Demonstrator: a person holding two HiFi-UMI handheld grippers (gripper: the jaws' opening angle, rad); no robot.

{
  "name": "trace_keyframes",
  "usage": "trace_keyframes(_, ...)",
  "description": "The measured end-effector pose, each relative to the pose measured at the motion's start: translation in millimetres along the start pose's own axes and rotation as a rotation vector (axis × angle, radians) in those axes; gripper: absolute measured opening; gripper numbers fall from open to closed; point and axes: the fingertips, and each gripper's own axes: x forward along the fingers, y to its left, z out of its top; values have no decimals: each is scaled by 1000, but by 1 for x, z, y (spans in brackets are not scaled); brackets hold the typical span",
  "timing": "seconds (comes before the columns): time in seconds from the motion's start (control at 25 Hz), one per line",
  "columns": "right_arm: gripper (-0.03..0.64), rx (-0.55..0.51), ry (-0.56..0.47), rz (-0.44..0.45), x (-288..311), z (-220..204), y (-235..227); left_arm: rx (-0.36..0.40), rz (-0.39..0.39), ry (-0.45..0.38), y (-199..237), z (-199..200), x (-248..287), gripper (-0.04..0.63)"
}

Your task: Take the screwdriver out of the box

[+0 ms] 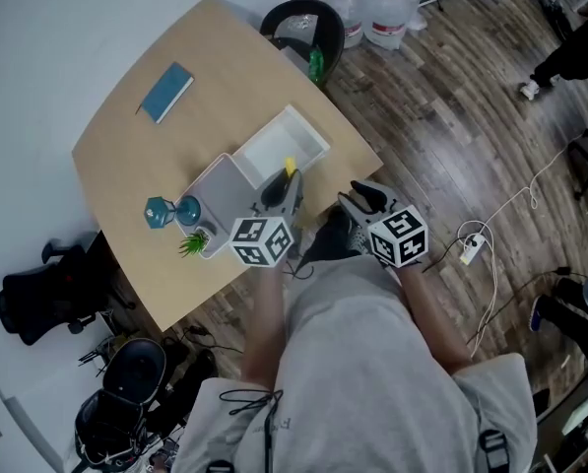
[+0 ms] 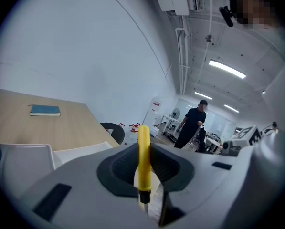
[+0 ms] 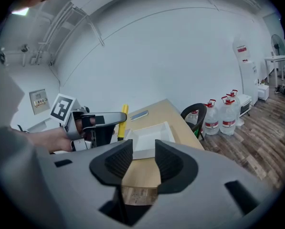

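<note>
The screwdriver [image 2: 143, 156] has a bright yellow handle with a small black end. The box [image 1: 274, 146] is white. The table [image 1: 215, 77] is pale wood colour, and the book [image 1: 165, 93] is blue. Both grippers — the left gripper [image 2: 143, 171] and the right gripper [image 3: 139, 163] — are grey with black pads [image 3: 117, 160], and each has a cube [image 1: 262, 241] with black and white squares. The floor [image 1: 451, 97] is brown planks with darker streaks. The chair [image 1: 303, 23] is black. The water bottles [image 1: 387, 8] are whitish with red handles. The little plant [image 1: 193, 243] is green. The wall [image 2: 85, 46] is white.
</note>
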Motion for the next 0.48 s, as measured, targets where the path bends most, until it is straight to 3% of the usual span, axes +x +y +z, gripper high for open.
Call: trace_keyframes(0.48, 144, -2, -40, 4, -26, -13, 13, -49, -10, -16, -19, -20, -24, 69)
